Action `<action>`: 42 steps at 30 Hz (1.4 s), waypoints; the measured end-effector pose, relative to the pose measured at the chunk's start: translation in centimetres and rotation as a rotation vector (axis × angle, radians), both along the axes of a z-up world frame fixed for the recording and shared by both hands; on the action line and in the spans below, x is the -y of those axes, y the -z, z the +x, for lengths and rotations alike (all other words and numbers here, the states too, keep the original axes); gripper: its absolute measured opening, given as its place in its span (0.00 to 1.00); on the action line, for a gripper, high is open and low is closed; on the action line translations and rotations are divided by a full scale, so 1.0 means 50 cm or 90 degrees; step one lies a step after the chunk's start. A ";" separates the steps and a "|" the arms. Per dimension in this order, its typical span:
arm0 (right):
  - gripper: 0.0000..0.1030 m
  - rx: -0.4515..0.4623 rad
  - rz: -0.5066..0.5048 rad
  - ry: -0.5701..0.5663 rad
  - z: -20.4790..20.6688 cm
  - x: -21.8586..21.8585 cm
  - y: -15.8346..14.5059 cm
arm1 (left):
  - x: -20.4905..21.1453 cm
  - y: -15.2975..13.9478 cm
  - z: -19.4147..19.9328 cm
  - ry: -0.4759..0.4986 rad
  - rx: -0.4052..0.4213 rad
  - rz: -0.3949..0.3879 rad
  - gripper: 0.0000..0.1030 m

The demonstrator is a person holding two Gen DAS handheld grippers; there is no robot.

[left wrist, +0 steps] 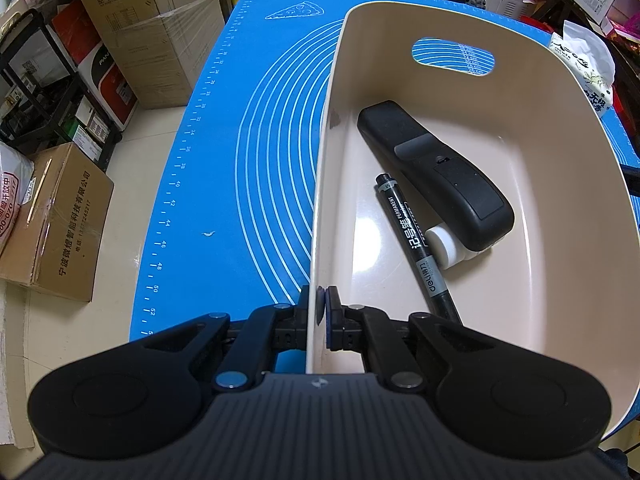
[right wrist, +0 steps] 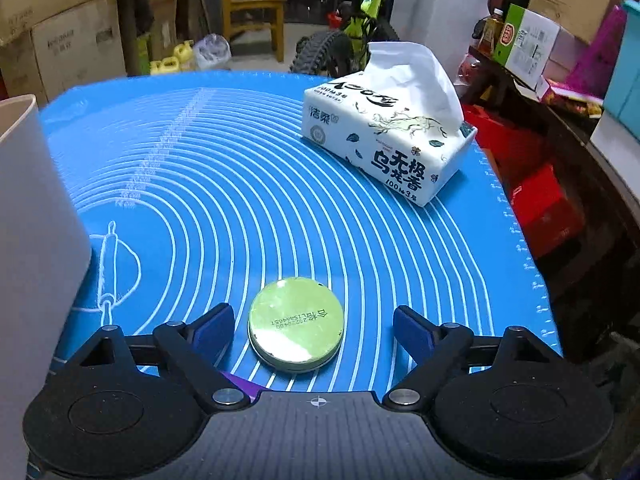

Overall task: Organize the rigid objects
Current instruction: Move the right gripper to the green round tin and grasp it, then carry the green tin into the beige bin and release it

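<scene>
In the left wrist view a beige plastic bin [left wrist: 400,20] stands on the blue mat [left wrist: 248,160]. Inside lie a black remote [left wrist: 432,172], a black marker pen [left wrist: 412,236] and a small white cylinder [left wrist: 444,248] partly under the remote. My left gripper [left wrist: 322,312] is shut on the bin's near left wall. In the right wrist view a round green tin [right wrist: 296,324] lies flat on the mat [right wrist: 240,184]. My right gripper [right wrist: 314,330] is open, its fingers on either side of the tin, not touching it. The bin's wall [right wrist: 32,208] shows at the left.
A white tissue pack [right wrist: 384,140] sits at the mat's far right, also seen in the left wrist view [left wrist: 588,64]. Cardboard boxes [left wrist: 56,220] stand on the floor left of the table. A bicycle wheel [right wrist: 324,52] and shelves stand behind.
</scene>
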State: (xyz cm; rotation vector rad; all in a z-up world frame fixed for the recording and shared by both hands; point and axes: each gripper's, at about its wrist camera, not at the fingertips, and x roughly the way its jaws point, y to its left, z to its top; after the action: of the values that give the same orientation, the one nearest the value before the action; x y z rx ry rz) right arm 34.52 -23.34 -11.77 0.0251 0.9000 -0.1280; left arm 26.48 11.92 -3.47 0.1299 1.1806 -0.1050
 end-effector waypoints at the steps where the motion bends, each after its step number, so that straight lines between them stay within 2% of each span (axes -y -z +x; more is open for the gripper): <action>1: 0.85 0.000 0.008 0.001 -0.001 0.004 0.003 | 0.000 0.000 0.000 0.000 0.000 0.001 0.07; 4: 0.80 0.002 0.028 -0.003 -0.003 0.008 0.002 | 0.001 0.000 0.000 0.000 0.000 0.003 0.07; 6: 0.72 0.003 0.033 -0.016 -0.002 0.007 0.000 | 0.001 0.000 0.001 -0.001 -0.001 0.002 0.07; 8: 0.67 0.004 0.034 -0.030 -0.003 0.004 -0.003 | 0.001 0.000 0.001 0.000 0.000 0.003 0.07; 11: 0.53 0.011 0.027 -0.058 -0.007 -0.008 -0.008 | 0.001 0.000 0.001 -0.001 0.000 0.002 0.07; 19: 0.53 0.014 0.001 -0.055 -0.014 -0.021 -0.013 | 0.001 -0.001 0.001 -0.001 -0.001 0.000 0.07; 25: 0.53 0.037 -0.003 -0.044 -0.041 -0.018 -0.040 | 0.004 -0.001 0.001 -0.002 -0.001 0.001 0.07; 34: 0.53 0.099 -0.004 -0.047 -0.091 -0.025 -0.124 | 0.004 -0.001 0.000 -0.003 -0.001 0.003 0.07; 42: 0.53 0.180 0.024 -0.092 -0.153 -0.086 -0.219 | 0.003 -0.002 0.000 -0.005 0.000 0.003 0.07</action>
State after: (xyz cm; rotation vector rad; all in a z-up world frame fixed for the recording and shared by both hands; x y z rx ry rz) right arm 26.89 -19.05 -0.80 0.0121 0.6191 0.0278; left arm 26.47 11.76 -3.37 0.1296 1.1814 -0.0960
